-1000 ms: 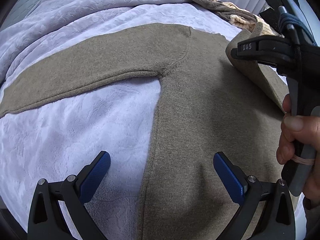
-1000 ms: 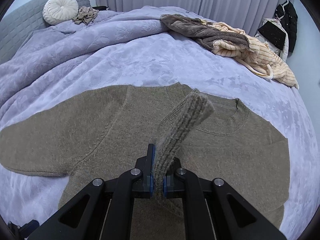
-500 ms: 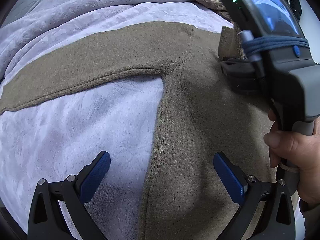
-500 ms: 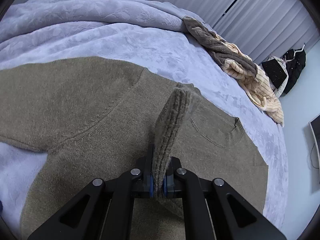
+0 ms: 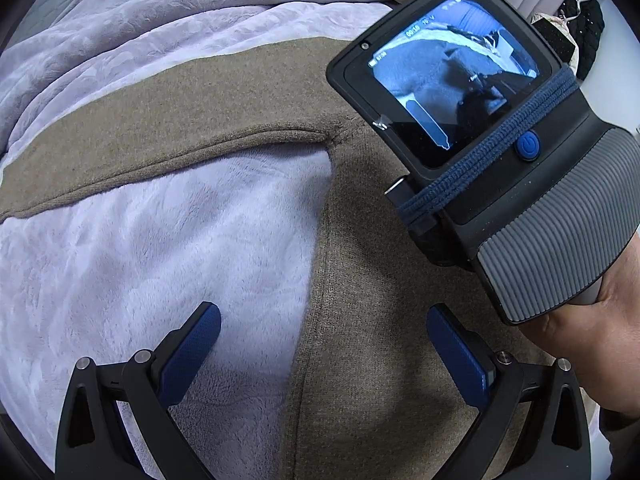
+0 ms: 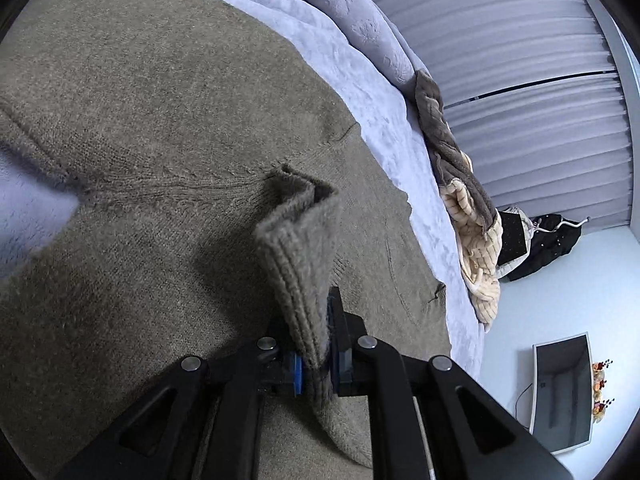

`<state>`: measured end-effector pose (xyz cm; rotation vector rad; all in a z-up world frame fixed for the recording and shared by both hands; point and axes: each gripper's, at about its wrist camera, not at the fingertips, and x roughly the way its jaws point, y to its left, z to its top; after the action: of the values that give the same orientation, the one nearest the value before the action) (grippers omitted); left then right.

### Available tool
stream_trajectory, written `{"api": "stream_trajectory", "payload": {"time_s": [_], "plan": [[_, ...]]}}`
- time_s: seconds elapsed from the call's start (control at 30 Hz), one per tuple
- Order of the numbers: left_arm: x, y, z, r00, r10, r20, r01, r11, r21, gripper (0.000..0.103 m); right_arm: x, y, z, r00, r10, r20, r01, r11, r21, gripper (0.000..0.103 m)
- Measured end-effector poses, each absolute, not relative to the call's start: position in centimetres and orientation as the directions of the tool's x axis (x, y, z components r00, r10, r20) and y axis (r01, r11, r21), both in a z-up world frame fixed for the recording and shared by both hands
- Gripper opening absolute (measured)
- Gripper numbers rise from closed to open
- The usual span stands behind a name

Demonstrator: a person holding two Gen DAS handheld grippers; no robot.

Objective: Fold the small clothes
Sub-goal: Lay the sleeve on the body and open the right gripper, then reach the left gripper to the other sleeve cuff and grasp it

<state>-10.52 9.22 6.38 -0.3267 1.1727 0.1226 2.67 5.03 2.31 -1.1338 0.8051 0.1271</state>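
Lying flat on the bed (image 5: pixel 168 248), the brown sweater (image 5: pixel 380 280) stretches one sleeve sideways; the right gripper (image 6: pixel 316 364), fingers just loosening, pinches its cuff (image 6: pixel 300 248); the left gripper (image 5: pixel 324 356) gapes empty.

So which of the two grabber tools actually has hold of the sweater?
The right gripper: the ribbed cuff of the brown sweater stands between its barely parted, just opening jaws. The left gripper gapes wide above it, holding nothing.
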Motion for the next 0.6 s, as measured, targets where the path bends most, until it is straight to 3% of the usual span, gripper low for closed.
{"api": "stream_trajectory", "payload": {"time_s": [0.07, 0.13, 0.17, 0.27, 0.33, 0.43, 0.53, 0.6], "plan": [[-10.5, 9.2, 6.4, 0.387, -0.075, -0.919, -0.261, 0.947, -0.187, 0.103, 2.5, 5.2, 3.0, 0.731, -0.284, -0.620, -0.469, 0.450, -0.760, 0.042], [-10.6, 9.2, 6.4, 0.386, -0.076, -0.919, -0.260, 0.947, -0.187, 0.103, 2.6, 5.1, 3.7, 0.733, -0.279, -0.621, -0.460, 0.469, -0.754, 0.062], [-10.6, 9.2, 6.4, 0.386, -0.077, -0.919, -0.260, 0.947, -0.188, 0.103, 2.7, 4.8, 4.3, 0.719, -0.263, -0.643, -0.466, 0.503, -0.728, 0.066], [-10.7, 9.3, 6.4, 0.386, -0.077, -0.919, -0.260, 0.947, -0.189, 0.103, 3.2, 2.7, 6.8, 0.644, -0.160, -0.748, -0.483, 0.673, -0.560, 0.069], [-10.8, 9.3, 6.5, 0.384, -0.075, -0.920, -0.259, 0.948, -0.185, 0.103, 3.9, 0.1, 8.8, 0.552, 0.014, -0.834, -0.499, 0.806, -0.317, 0.071], [-10.5, 9.2, 6.5, 0.378, -0.067, -0.923, -0.257, 0.951, -0.174, 0.103, 5.7, -4.7, 10.6, 0.441, 0.233, -0.867, -0.438, 0.899, 0.018, 0.075], [-10.3, 8.9, 6.6, 0.378, -0.069, -0.923, -0.257, 0.950, -0.177, 0.103, 7.5, -8.9, 10.7, 0.446, 0.261, -0.856, -0.291, 0.947, 0.137, 0.075], [-10.1, 8.5, 6.6, 0.376, -0.069, -0.924, -0.255, 0.951, -0.175, 0.103, 8.2, -10.2, 9.7, 0.431, 0.215, -0.877, -0.212, 0.968, 0.133, 0.075]]}}
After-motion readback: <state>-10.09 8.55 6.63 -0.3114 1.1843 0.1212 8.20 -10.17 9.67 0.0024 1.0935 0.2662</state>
